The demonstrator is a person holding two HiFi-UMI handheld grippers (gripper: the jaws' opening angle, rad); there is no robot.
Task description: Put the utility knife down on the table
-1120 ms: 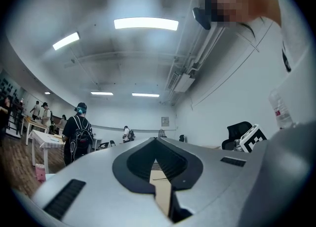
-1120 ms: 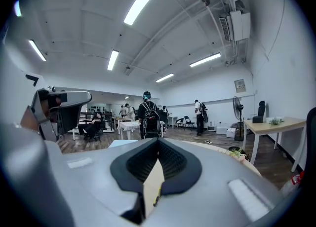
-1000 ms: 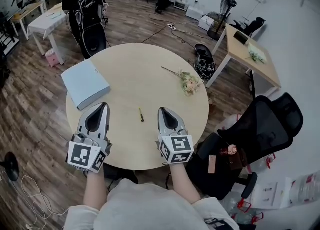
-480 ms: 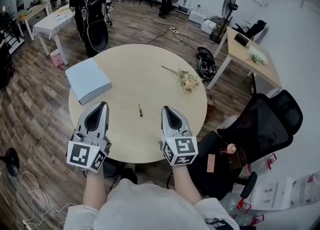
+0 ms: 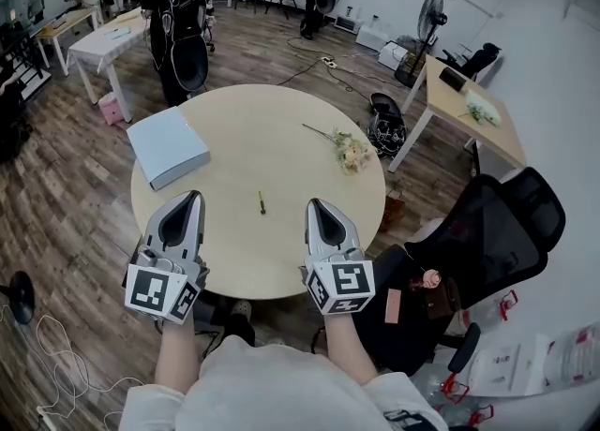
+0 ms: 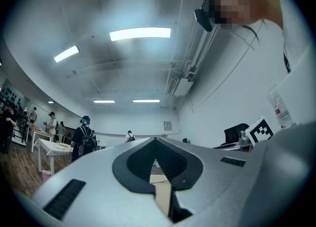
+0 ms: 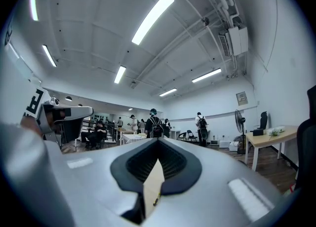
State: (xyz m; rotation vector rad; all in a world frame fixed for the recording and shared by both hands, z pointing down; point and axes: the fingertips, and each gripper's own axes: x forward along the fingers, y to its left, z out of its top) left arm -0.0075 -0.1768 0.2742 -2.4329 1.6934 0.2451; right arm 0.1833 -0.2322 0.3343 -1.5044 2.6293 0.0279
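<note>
You stood in a big room with a wood-plank floor (image 5: 56, 195), looking down on the round, pale wooden table (image 5: 281, 129) right in front of you. To your right, a black office chair (image 5: 511, 232) sat just off the table's edge, and farther back on that side was a light wooden desk (image 5: 473, 106). Beyond the table a person wearing a black backpack (image 5: 183, 22) stood facing away from you.

A flat, pale blue box (image 5: 167, 146) lay on the far left part of the table, close to its rim. You held both grippers over the near edge of the table, side by side and well apart, both pointing away from you. The jaws of your left gripper (image 5: 192, 198) met at the tips with nothing between them; its own view (image 6: 155, 141) showed only a strip of tabletop through the slot behind the tips. Your right gripper (image 5: 314, 204) was the same, tips together and empty (image 7: 158, 142).

A sprig of pale flowers (image 5: 354, 153) lay on the far right of the table, its thin stem pointing left. The utility knife (image 5: 261, 201), small and slim, lay flat on the tabletop between the two grippers, a little ahead of their tips and touching neither. You could also glimpse it through the slot of the right gripper (image 7: 155, 202).
</note>
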